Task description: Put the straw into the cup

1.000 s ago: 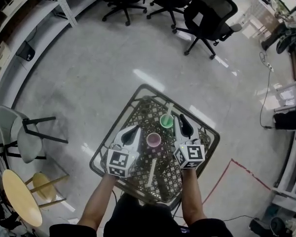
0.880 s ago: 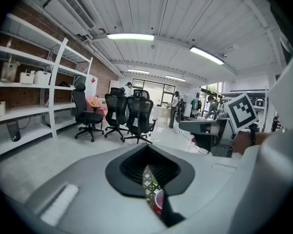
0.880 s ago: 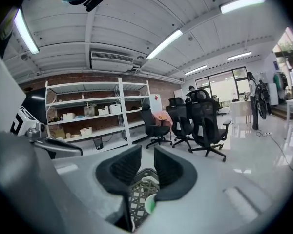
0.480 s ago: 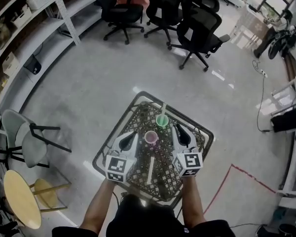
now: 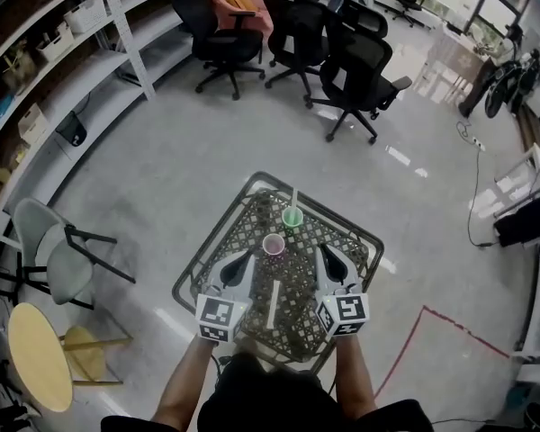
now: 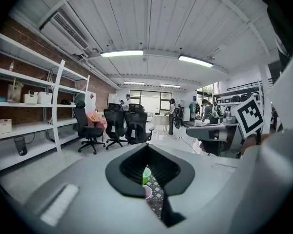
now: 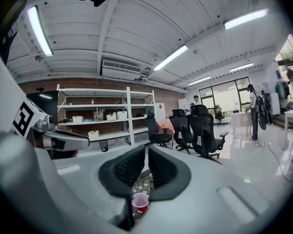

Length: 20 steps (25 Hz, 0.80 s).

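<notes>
A green cup (image 5: 292,216) stands at the far side of the lattice table (image 5: 355,234) with a pale straw (image 5: 294,196) upright in it. The pink cup (image 5: 274,244) stands just nearer, with no straw showing in it. A second white straw (image 5: 272,302) lies flat on the lattice between my hands. My left gripper (image 5: 241,261) hovers left of the pink cup, jaws together and holding nothing. My right gripper (image 5: 325,257) hovers to the cup's right. Its jaws have just been closing to a thin slit with nothing between them. Both cups show past the left jaws, the green cup (image 6: 145,173) and the pink cup (image 6: 147,191). The right gripper view shows only the pink cup (image 7: 140,200).
Black office chairs (image 5: 351,57) stand on the floor beyond the table. Grey shelving (image 5: 81,52) runs along the left wall. A grey chair (image 5: 58,250) and a round yellow stool (image 5: 38,356) sit at the left. Red tape (image 5: 432,318) marks the floor to the right.
Both grippers have drawn back from the cups toward me and risen. The right jaws, apart a second ago, have come together. Cups and straws have stayed put.
</notes>
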### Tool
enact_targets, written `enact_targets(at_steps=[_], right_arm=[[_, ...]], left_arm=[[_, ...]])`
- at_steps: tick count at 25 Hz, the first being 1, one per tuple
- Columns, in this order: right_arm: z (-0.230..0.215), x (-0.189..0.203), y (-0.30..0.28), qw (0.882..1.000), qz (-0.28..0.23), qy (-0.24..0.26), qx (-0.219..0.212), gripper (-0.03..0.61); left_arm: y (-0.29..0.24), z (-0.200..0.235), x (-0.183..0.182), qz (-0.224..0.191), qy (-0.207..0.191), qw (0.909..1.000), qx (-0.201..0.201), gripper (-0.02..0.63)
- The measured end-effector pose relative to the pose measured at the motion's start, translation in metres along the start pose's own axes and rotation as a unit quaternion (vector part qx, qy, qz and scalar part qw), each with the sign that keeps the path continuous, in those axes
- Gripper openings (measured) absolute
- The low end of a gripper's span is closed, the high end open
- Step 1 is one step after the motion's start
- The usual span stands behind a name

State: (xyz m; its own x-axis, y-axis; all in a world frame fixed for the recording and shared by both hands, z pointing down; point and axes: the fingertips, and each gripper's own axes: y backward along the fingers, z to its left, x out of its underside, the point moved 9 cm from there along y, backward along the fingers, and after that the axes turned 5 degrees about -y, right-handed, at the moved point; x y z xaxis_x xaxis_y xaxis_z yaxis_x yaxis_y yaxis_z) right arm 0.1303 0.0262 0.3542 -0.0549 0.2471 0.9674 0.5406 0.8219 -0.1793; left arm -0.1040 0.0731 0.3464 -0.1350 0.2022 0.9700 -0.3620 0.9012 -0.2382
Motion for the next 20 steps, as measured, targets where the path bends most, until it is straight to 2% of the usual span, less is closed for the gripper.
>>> enact_targets(at_steps=[4, 10, 20], right_arm=[[0.007, 0.002, 0.029, 1.0, -0.006, -0.004, 0.001, 0.006], [0.011, 0.001, 0.059, 1.0, -0.009, 0.002, -0.003, 0.003], [0.014, 0.006, 0.077, 1.0, -0.006, 0.005, -0.013, 0.003]], left_arm=[[0.021, -0.018, -0.002, 0.0, 0.001, 1.0, -0.004, 0.006], [0.039, -0.039, -0.002, 0.001, 0.002, 1.0, -0.008, 0.006], [0.052, -0.054, -0.001, -0.006, -0.003, 1.0, -0.006, 0.005]])
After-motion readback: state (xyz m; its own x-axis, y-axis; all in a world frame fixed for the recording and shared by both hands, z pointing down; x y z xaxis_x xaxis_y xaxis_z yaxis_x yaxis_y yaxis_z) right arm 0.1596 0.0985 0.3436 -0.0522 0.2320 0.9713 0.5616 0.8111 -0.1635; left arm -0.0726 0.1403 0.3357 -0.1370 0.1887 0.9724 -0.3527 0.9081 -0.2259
